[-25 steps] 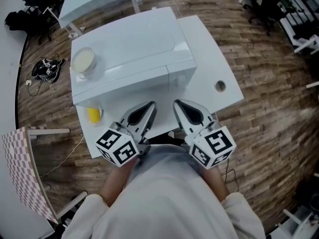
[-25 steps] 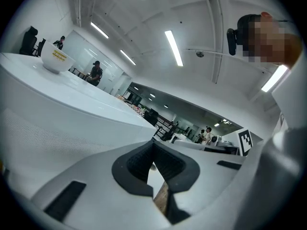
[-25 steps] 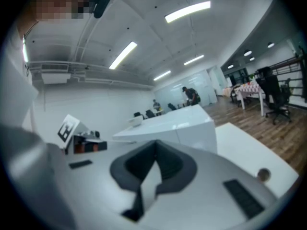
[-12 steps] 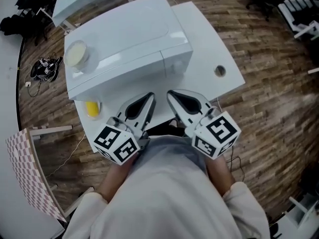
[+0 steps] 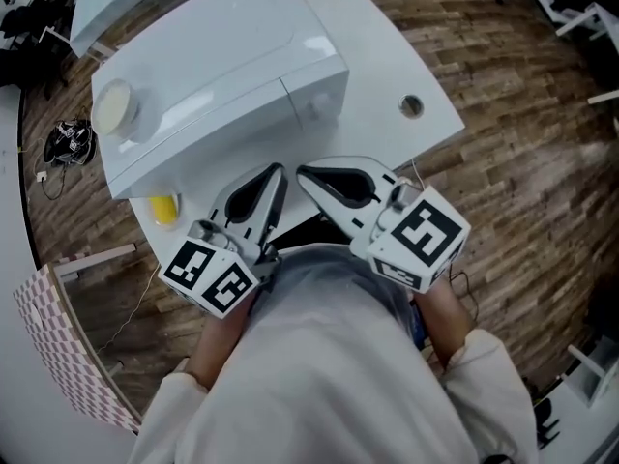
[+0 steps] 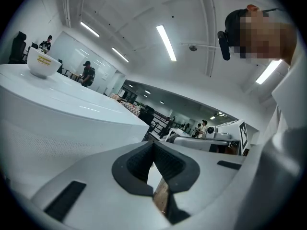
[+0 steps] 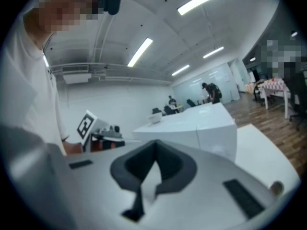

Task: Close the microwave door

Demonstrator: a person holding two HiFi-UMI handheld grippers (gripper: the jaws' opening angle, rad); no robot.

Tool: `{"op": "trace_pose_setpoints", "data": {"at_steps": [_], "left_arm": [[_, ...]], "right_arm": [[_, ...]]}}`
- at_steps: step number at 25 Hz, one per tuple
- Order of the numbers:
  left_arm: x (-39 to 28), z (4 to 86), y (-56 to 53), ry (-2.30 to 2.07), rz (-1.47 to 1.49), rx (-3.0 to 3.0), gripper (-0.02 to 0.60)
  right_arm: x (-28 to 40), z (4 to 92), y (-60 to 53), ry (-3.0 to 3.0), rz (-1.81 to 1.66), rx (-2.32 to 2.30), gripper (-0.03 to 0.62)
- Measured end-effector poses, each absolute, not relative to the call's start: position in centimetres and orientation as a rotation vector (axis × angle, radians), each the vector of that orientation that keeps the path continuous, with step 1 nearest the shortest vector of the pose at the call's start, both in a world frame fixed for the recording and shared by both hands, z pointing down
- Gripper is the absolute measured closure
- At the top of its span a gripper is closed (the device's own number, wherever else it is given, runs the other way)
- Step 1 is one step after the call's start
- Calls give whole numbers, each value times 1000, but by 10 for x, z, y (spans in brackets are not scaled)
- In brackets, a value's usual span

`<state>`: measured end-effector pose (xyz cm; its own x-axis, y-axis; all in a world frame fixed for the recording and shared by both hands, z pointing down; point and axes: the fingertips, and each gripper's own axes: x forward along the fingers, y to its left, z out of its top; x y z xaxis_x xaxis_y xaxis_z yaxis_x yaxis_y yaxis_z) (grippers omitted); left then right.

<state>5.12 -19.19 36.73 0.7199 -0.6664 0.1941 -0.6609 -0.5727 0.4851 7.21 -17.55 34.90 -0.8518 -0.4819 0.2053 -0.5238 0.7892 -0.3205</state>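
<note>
Both tools have drawn back toward the person's chest, and the microwave (image 5: pixel 213 75) has slid off to eleven o'clock in the head view, as if its handler were stepping away. The left gripper (image 5: pixel 278 174) and right gripper (image 5: pixel 303 175) hang side by side short of the oven, each with jaws pressed together on nothing. The front of the appliance sits flush with its body, so the door appears already shut and the job done. A pale bowl (image 5: pixel 113 109) rests on the oven's top at ten o'clock; a yellow object (image 5: pixel 163 208) lies beside it on the white table (image 5: pixel 387 66), whose cable hole (image 5: pixel 412 105) shows at one o'clock. Wood-plank floor (image 5: pixel 522 162) surrounds the table.
</note>
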Motion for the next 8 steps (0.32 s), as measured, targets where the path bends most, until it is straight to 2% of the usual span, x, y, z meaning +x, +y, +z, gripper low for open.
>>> {"op": "trace_pose_setpoints", "data": {"at_steps": [8], "left_arm": [[62,375,-198,-977,-9,2369,568]], "right_arm": [[73,361,-181,-2841,622,779,571]]}}
